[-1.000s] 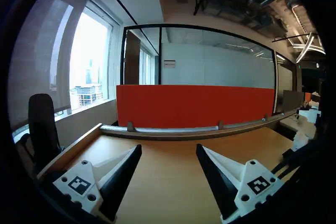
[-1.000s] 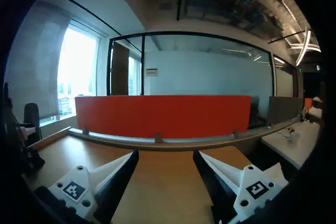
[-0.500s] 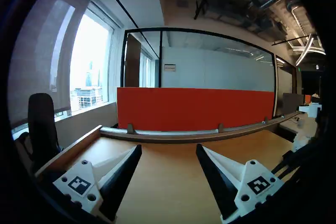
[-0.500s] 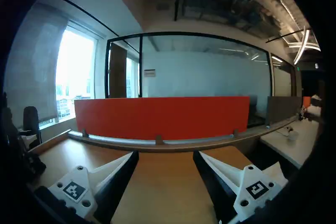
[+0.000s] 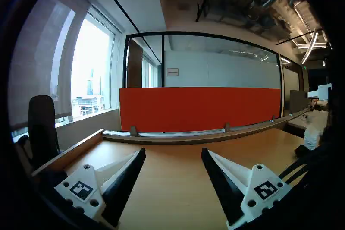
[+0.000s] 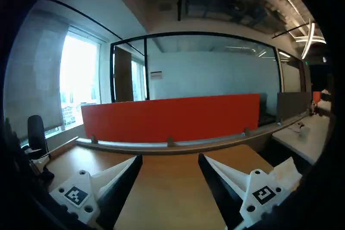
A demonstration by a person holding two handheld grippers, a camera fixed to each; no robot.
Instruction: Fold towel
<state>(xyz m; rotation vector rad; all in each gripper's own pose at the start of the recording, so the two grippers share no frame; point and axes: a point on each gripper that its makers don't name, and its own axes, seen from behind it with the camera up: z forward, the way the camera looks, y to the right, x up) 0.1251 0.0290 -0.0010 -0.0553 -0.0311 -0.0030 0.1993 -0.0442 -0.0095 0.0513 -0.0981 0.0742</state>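
Note:
My left gripper [image 5: 172, 152] is open, its white and black fingers [image 5: 123, 178] spread over a bare wooden desk top [image 5: 172, 200]. Nothing lies between them. In the right gripper view my right gripper [image 6: 169, 157] is open too, held over the same kind of wooden desk [image 6: 168, 195], with nothing between its fingers [image 6: 228, 187]. Both cameras look level across the desk toward an orange divider panel [image 5: 198, 109].
The orange divider [image 6: 172, 118] and a metal rail close off the desk's far edge. A black chair [image 5: 41, 130] stands at the left by the window. Dark cables [image 5: 302, 165] and a blurred white object [image 5: 311, 137] sit at the right. A white desk [image 6: 306, 139] lies beyond.
Both views have shifted slightly. The right gripper view has rolled a little, so the divider now slants. Both grippers stay open with the same finger gap.

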